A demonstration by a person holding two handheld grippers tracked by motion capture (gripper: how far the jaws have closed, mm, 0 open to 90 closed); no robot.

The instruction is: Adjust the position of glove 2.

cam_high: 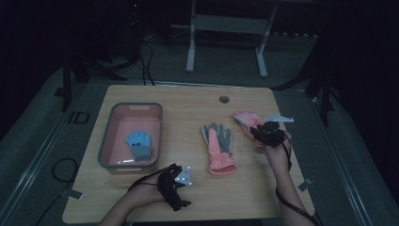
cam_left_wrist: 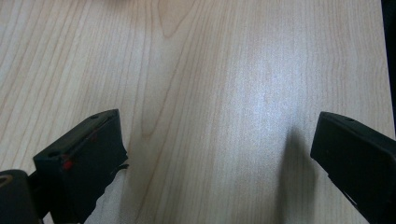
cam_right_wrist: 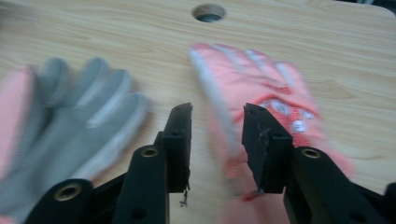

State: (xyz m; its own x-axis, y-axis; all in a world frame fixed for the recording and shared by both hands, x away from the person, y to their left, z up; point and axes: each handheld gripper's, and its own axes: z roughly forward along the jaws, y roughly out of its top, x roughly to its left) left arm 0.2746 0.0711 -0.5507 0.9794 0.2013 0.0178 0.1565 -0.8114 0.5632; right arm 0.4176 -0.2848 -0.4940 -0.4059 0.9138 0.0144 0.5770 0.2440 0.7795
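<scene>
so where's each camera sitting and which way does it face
High view: above the person's side, looking forward and down on the light wooden table; both forearms show.
Left gripper view: on the left gripper, facing bare tabletop between open jaws.
Right gripper view: on the right gripper, facing the pink fabric glove.
Shared: that glove and the grey-palmed pink glove appear in the high and right gripper views.

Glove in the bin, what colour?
Light blue glove with a darker cuff, lying in the pink bin; high view shows it best.
</scene>
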